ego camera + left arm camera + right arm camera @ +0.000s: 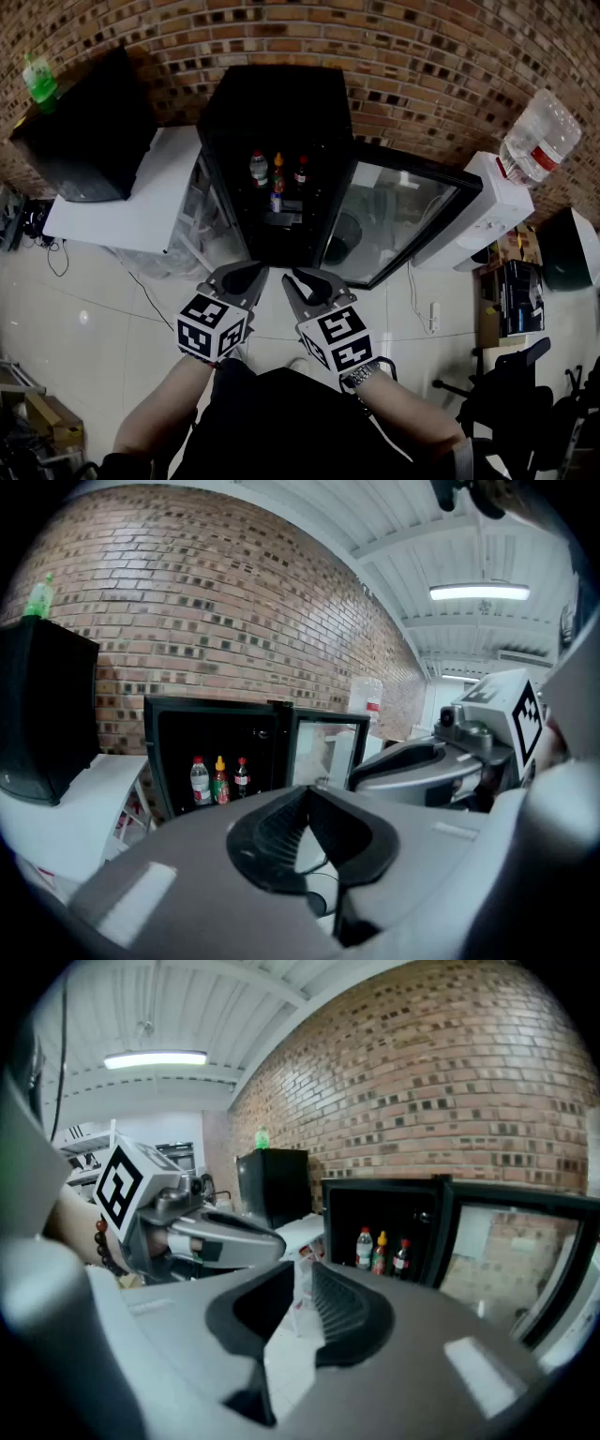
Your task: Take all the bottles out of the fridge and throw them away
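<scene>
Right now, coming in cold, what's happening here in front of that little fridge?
A person holds a left gripper and a right gripper in front of the open fridge. Three bottles stand on its shelf, untouched. Both grippers are empty, the left's jaws together, the right's slightly apart. Nothing is taken out yet.

One fridge (272, 94) holds three bottles in a row: one clear water bottle (259, 169), one yellow-capped bottle (278, 167) and one dark red-capped bottle (301, 172). A small item below them is too unclear to count. One green bottle (39, 80) stands on one black cabinet (89, 141). There is one water jug (541, 136) on one dispenser (473, 220), one white worktop (141, 211), and two grippers, the left gripper (246, 276) and the right gripper (306, 281).
</scene>
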The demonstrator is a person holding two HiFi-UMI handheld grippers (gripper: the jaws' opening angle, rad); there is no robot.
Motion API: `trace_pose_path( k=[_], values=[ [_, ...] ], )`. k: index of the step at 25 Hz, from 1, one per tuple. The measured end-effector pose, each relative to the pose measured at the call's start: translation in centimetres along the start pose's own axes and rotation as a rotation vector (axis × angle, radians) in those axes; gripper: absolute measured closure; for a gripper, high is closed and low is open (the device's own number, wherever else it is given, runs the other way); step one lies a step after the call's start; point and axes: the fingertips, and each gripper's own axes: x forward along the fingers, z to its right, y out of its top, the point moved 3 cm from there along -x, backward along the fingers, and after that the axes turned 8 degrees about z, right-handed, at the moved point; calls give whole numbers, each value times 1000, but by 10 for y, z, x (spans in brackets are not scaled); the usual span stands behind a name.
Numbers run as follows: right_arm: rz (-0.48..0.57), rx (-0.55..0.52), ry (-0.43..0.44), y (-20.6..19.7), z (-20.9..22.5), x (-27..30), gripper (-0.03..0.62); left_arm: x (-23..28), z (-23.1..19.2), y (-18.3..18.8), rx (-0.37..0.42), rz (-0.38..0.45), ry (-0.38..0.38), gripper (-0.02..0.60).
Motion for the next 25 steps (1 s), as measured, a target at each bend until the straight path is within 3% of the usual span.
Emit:
trace_pose_path(
  k=[11, 25],
  values=[
    [-51, 13, -55, 2, 31, 74, 493, 22, -62, -1, -21, -31, 7, 578],
    [-138, 47, -226, 10, 121, 268, 456, 85, -203, -9, -33, -94, 4, 578]
  ],
)
